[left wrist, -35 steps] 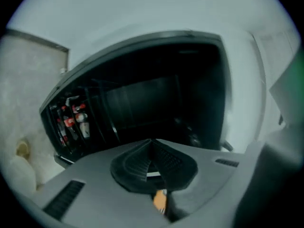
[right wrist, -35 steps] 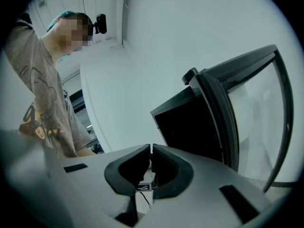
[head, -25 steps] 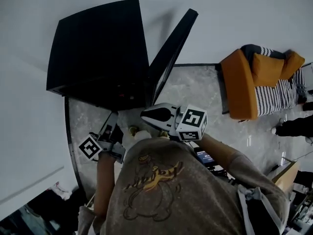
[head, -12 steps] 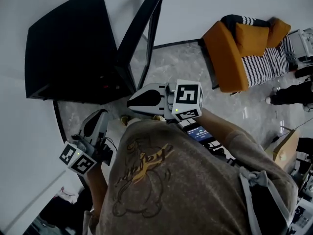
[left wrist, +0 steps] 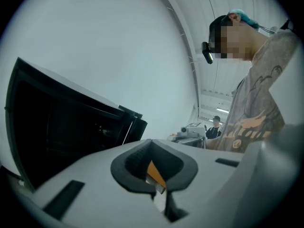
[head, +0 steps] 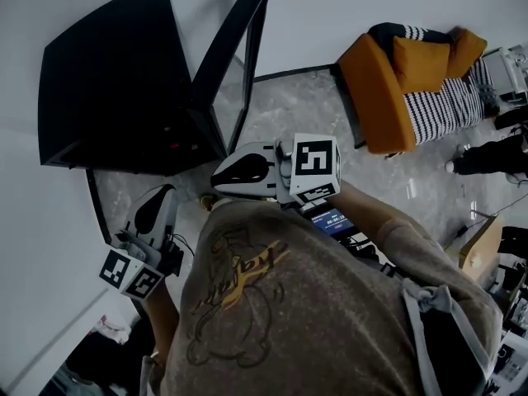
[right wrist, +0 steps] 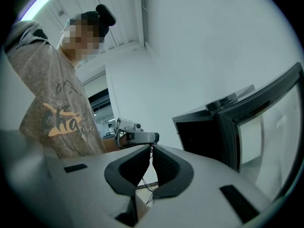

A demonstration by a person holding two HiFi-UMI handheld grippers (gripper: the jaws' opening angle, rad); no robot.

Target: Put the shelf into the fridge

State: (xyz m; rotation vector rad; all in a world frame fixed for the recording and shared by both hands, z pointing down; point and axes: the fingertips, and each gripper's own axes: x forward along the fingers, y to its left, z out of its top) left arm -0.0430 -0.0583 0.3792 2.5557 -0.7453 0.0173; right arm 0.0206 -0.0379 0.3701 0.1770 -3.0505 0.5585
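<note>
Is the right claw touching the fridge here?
Apart. The right gripper view shows the right claw shut on nothing, with bare wall behind its tips and the fridge standing clear of them at the side.

White walls [head: 346,7] close the room on the far and left sides. The floor [head: 305,114] is pale grey marbled stone, slightly glossy. At the far right stands an orange armchair [head: 375,97] with an orange cushion [head: 422,56] and a black-and-white striped cover [head: 454,110]. A cardboard box [head: 477,250] sits near right — overhead, a strip light [right wrist: 37,3].
</note>
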